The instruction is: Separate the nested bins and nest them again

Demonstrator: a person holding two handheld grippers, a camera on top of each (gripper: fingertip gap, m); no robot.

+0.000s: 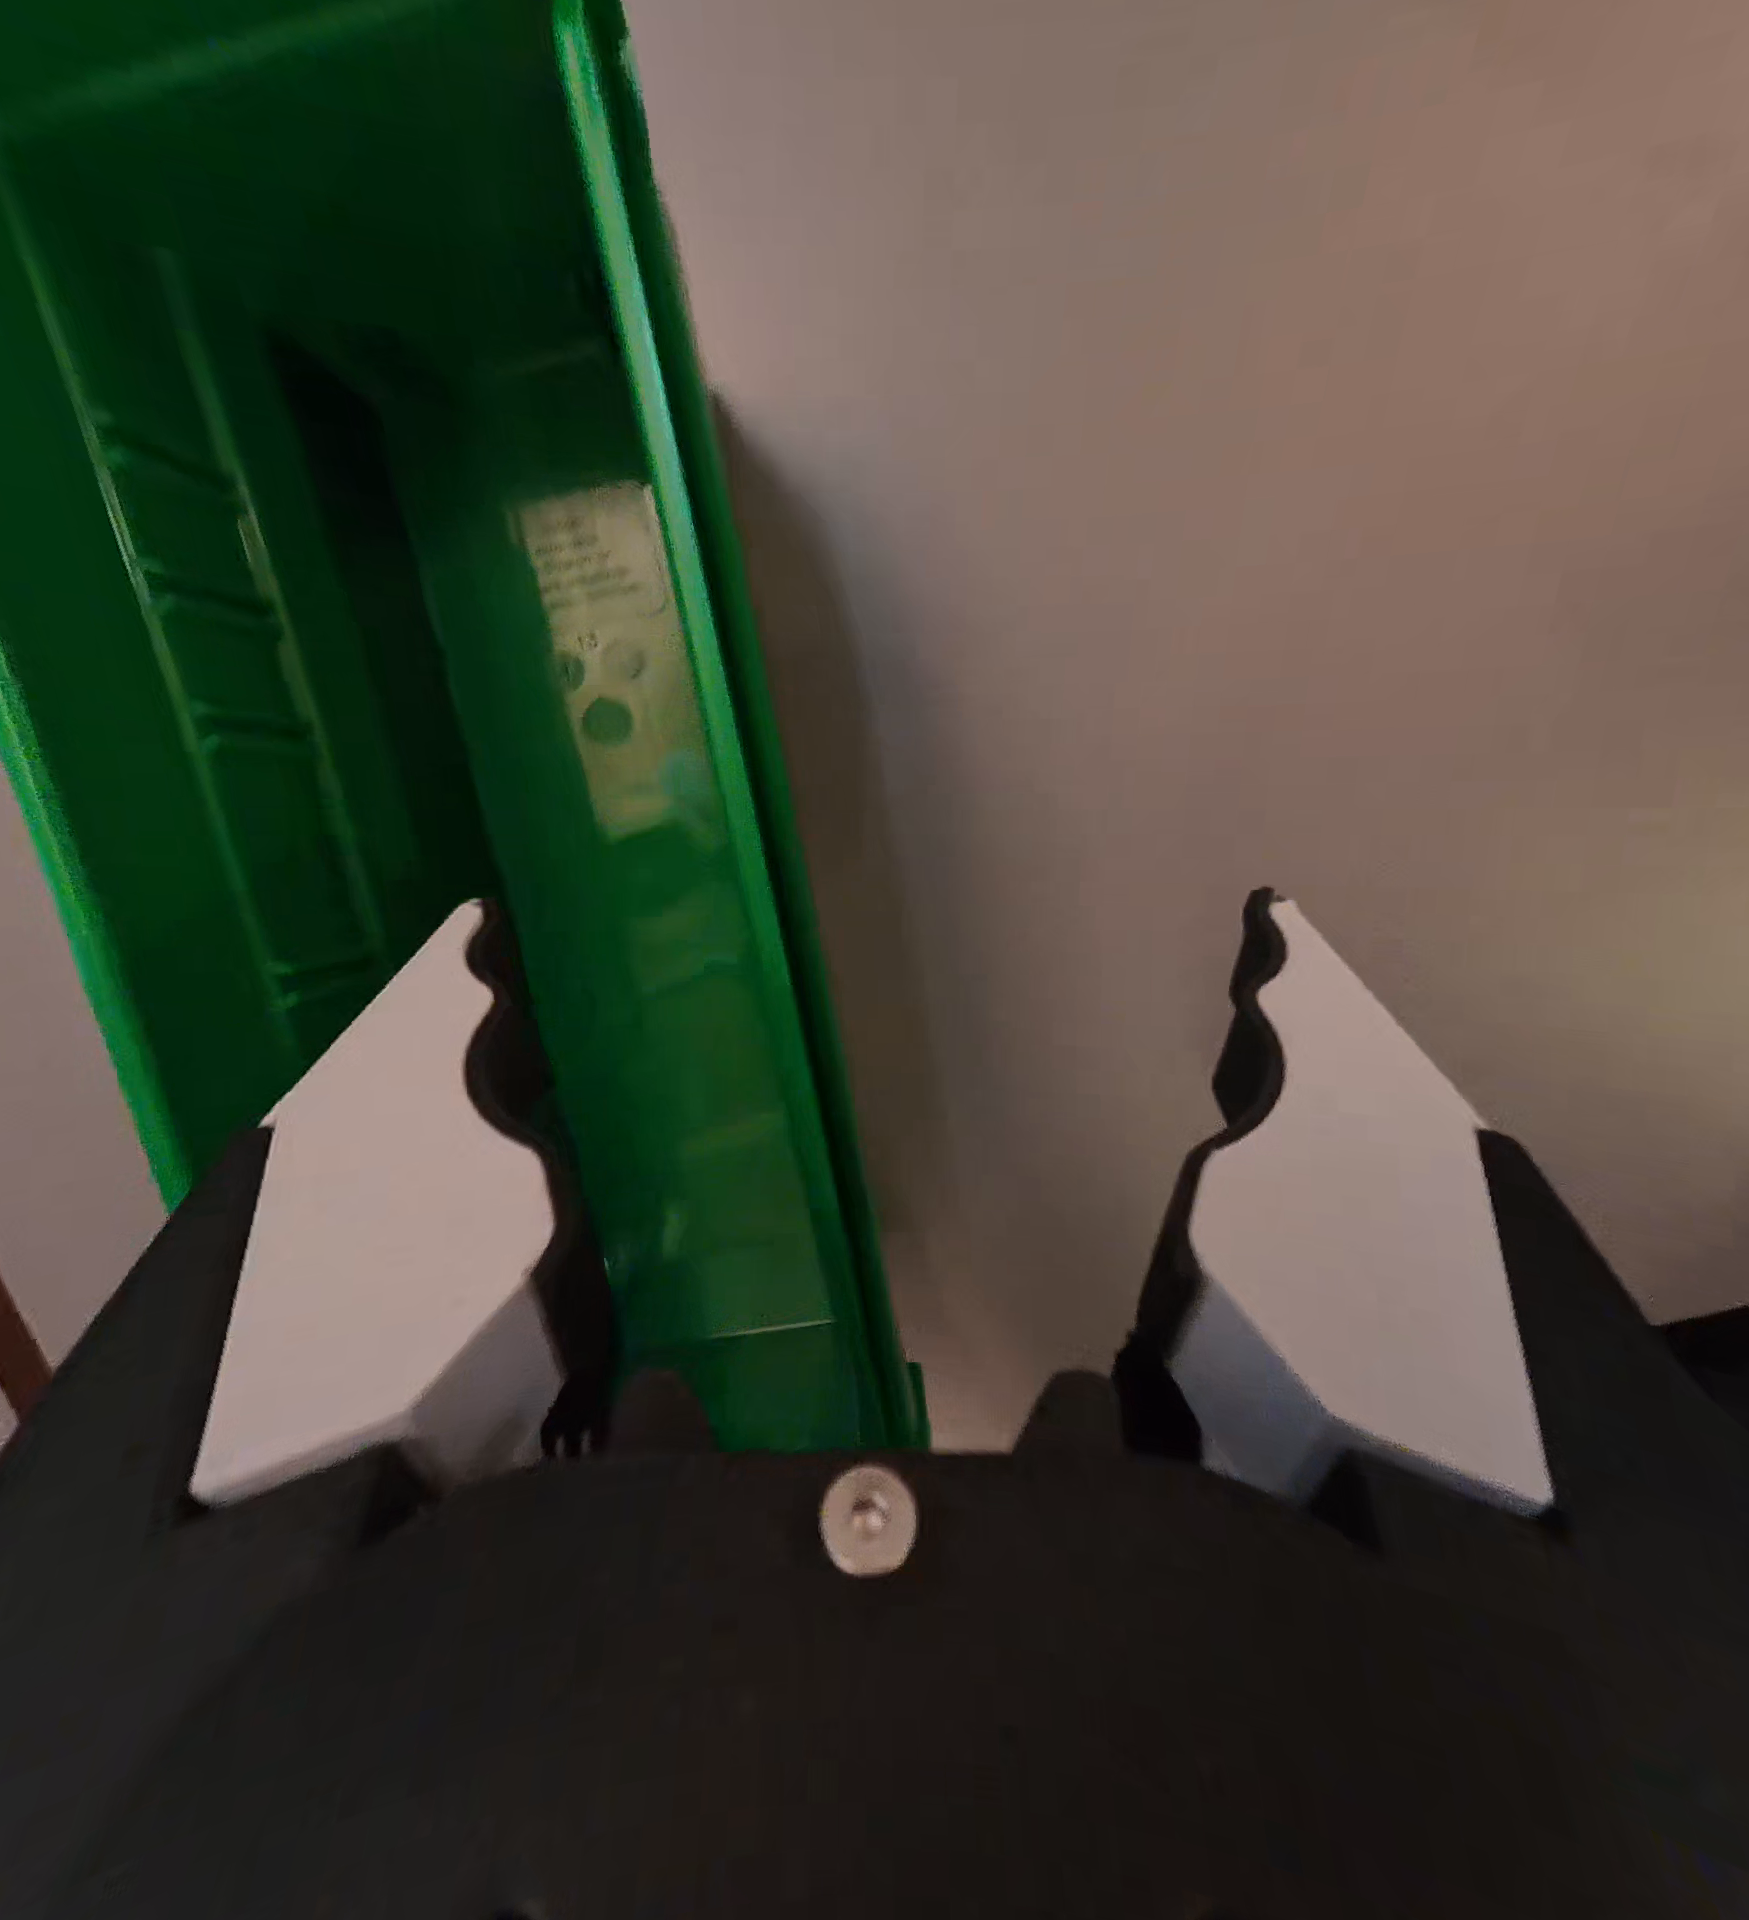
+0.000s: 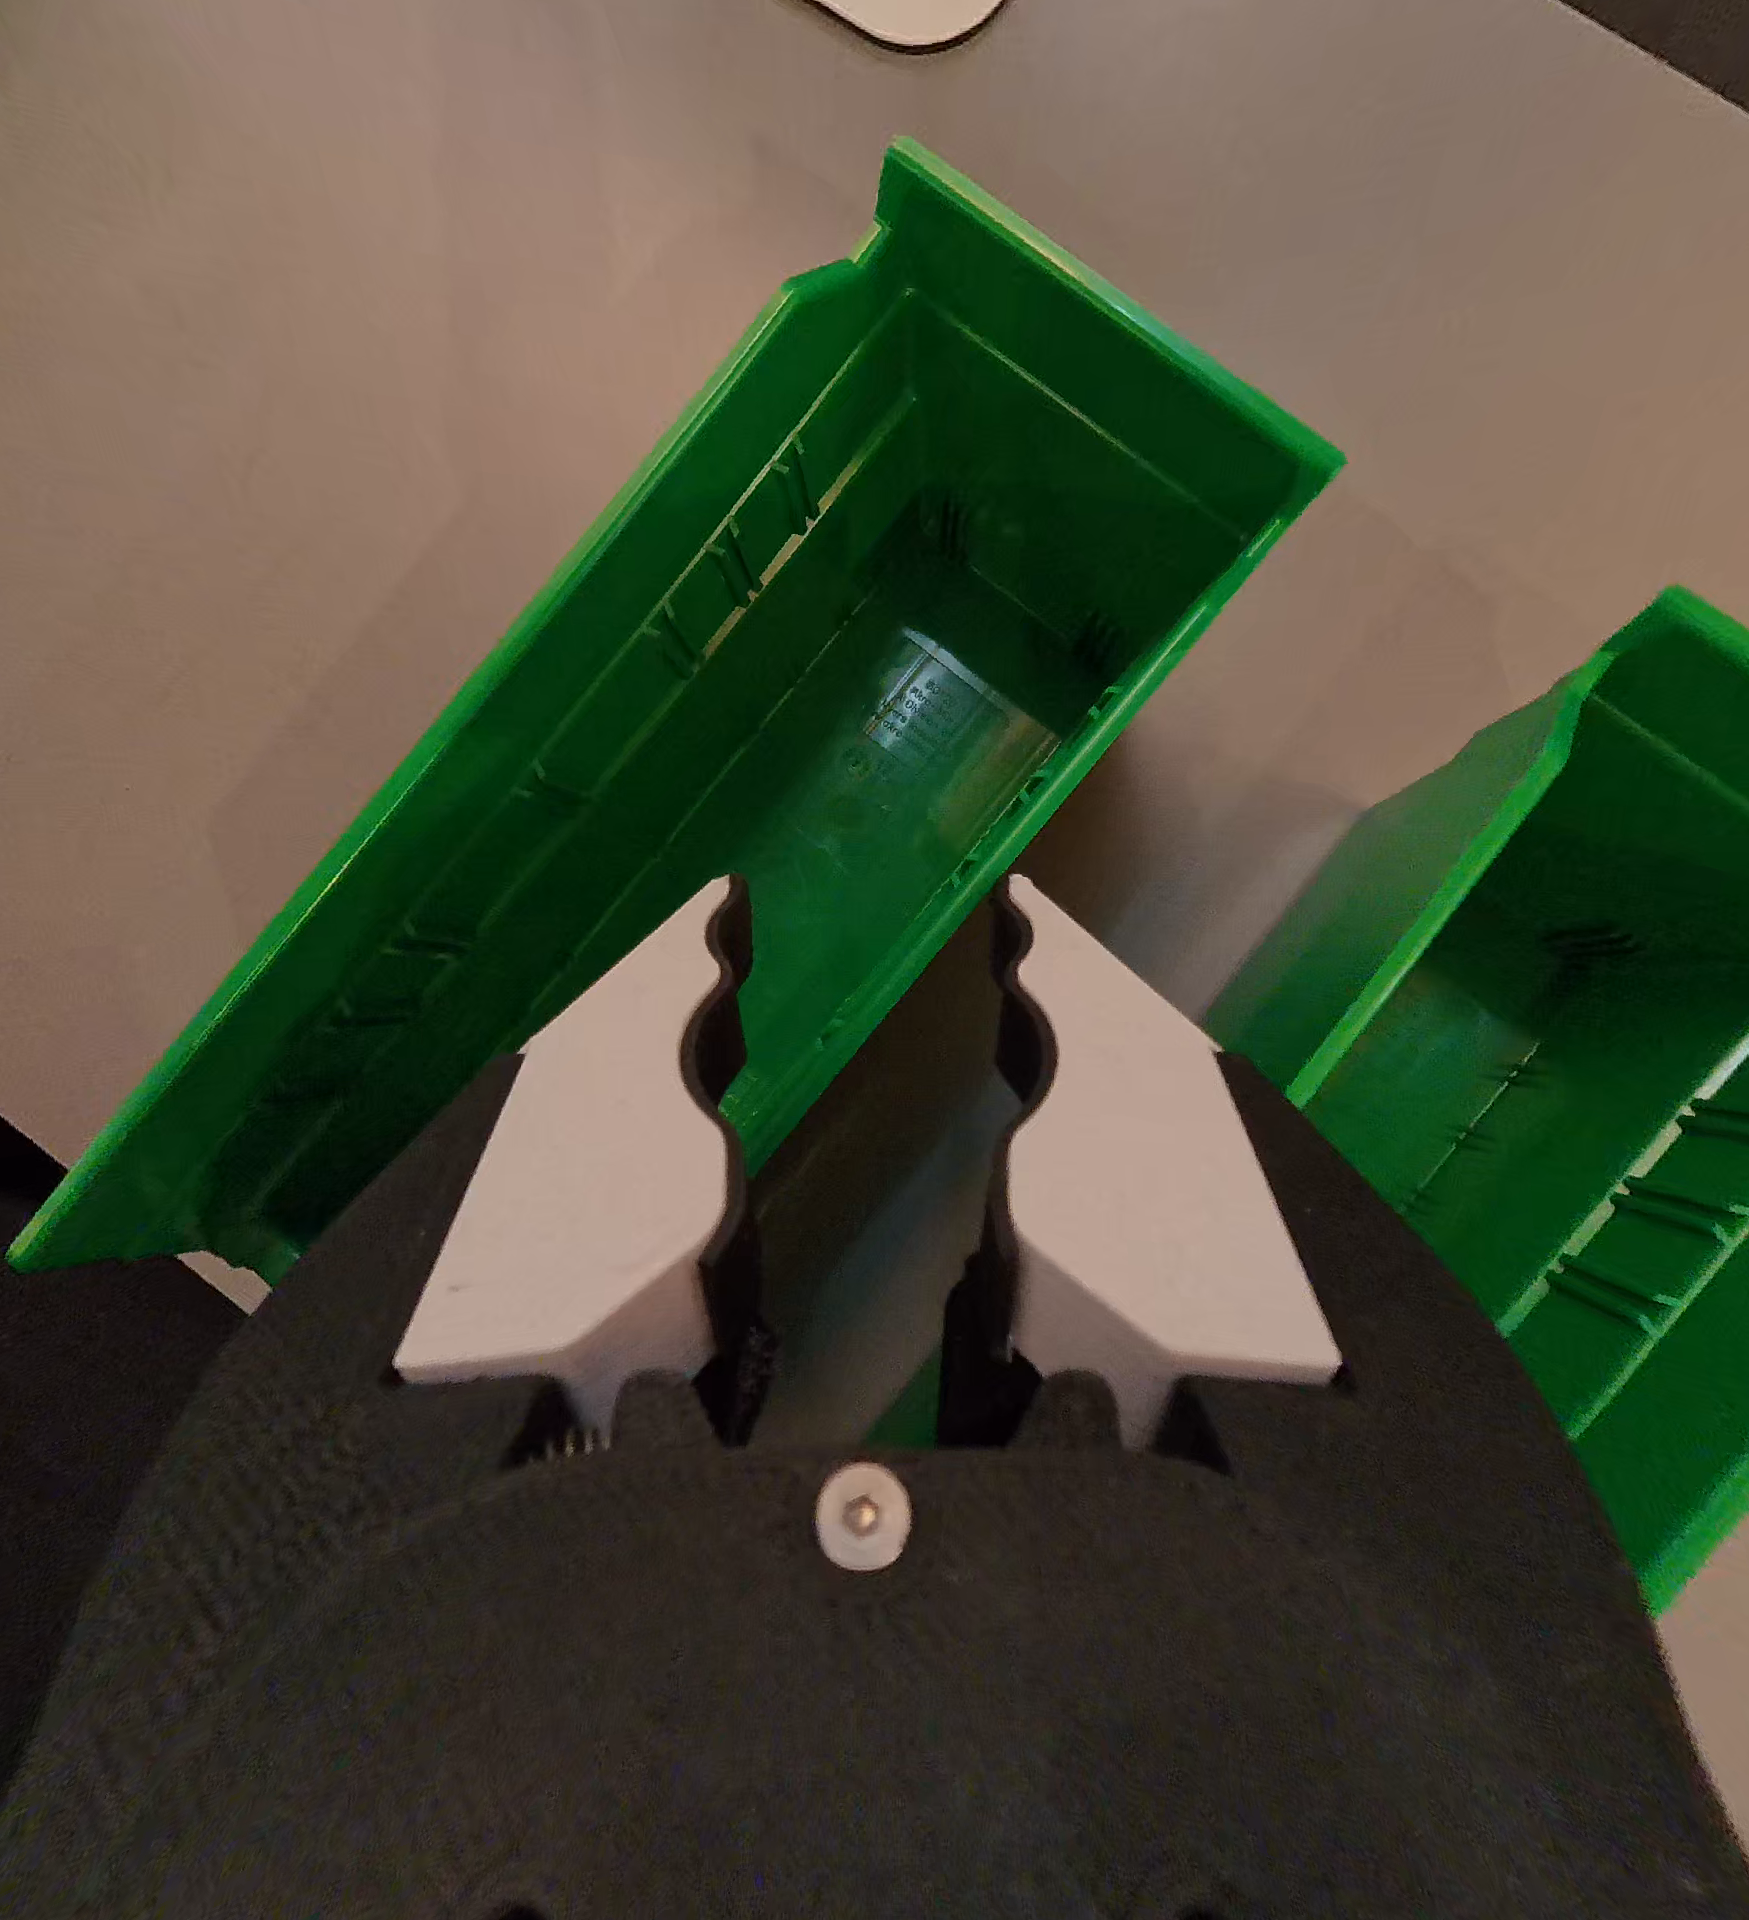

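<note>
Held bin: a long green bin (image 2: 641,748) is tilting above the table (image 2: 226,416), its open top facing the right camera. Its right side wall is sitting between the fingers of the right gripper (image 2: 865,904).
Second bin: another green bin (image 2: 1597,1039) is sitting on the table to the right of the right gripper, apart from the held bin.
Right gripper: it is closing on the held bin's wall, the fingers narrowly spaced, one inside the bin and one outside.
Left gripper: the left gripper (image 1: 875,904) is standing wide open. Its left finger (image 1: 402,1143) is lying inside a green bin (image 1: 278,520), just beside the right wall; the right finger is well clear of that wall, over bare table.
Label: a pale sticker (image 1: 610,655) is showing on that bin's floor, ahead of the left finger.
Beyond: a white object (image 2: 184,16) is peeking in at the table's far edge.
</note>
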